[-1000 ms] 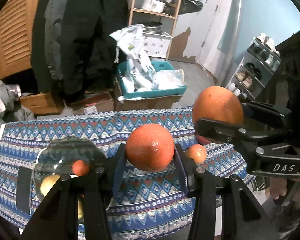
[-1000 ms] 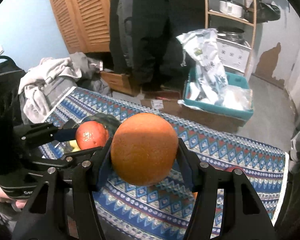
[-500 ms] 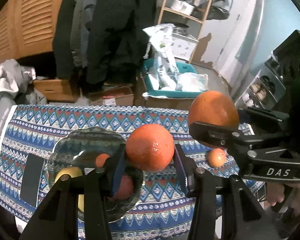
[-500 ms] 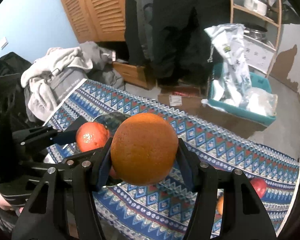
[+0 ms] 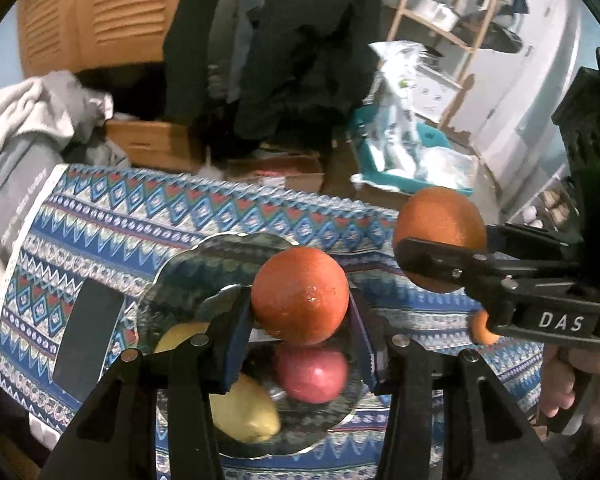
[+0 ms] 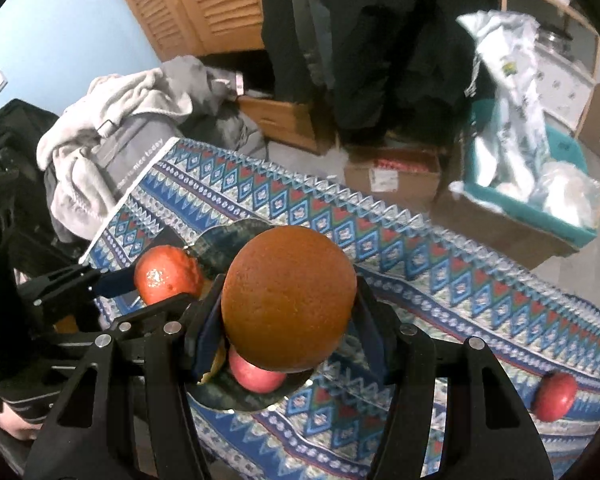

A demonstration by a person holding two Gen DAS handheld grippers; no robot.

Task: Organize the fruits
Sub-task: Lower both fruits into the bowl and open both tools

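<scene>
My left gripper (image 5: 300, 322) has its jaws clamped on a reddish orange (image 5: 300, 295), which sits squarely between the two pads and bulges out above them. Directly under those jaws lies the glass plate (image 5: 188, 280), with a red apple (image 5: 311, 374) just beneath the held fruit and a yellow fruit (image 5: 244, 412) below the left-hand finger, both resting in the plate.

My right gripper (image 6: 290, 320) has its jaws gripping a larger, paler orange (image 6: 289, 299), again centred between the pads and filling the whole gap. In the right wrist view the same red apple shows just under that orange, on the near side of the plate, and the left gripper with its reddish fruit hangs just off to the left of my right jaws. From the left wrist view the right gripper stands to the right and somewhat farther out, over the cloth rather than over the plate.

Outward from the jaws, the plate rests on the bench (image 5: 112, 216), which is covered in a blue patterned cloth. A small orange fruit (image 5: 482, 326) peeks out behind the right gripper's body, and another red apple (image 6: 555, 396) lies well off to the right of the right jaws, near the bench edge. A dark flat rectangle (image 5: 88, 336) lies on the cloth to the left of the plate.
</scene>
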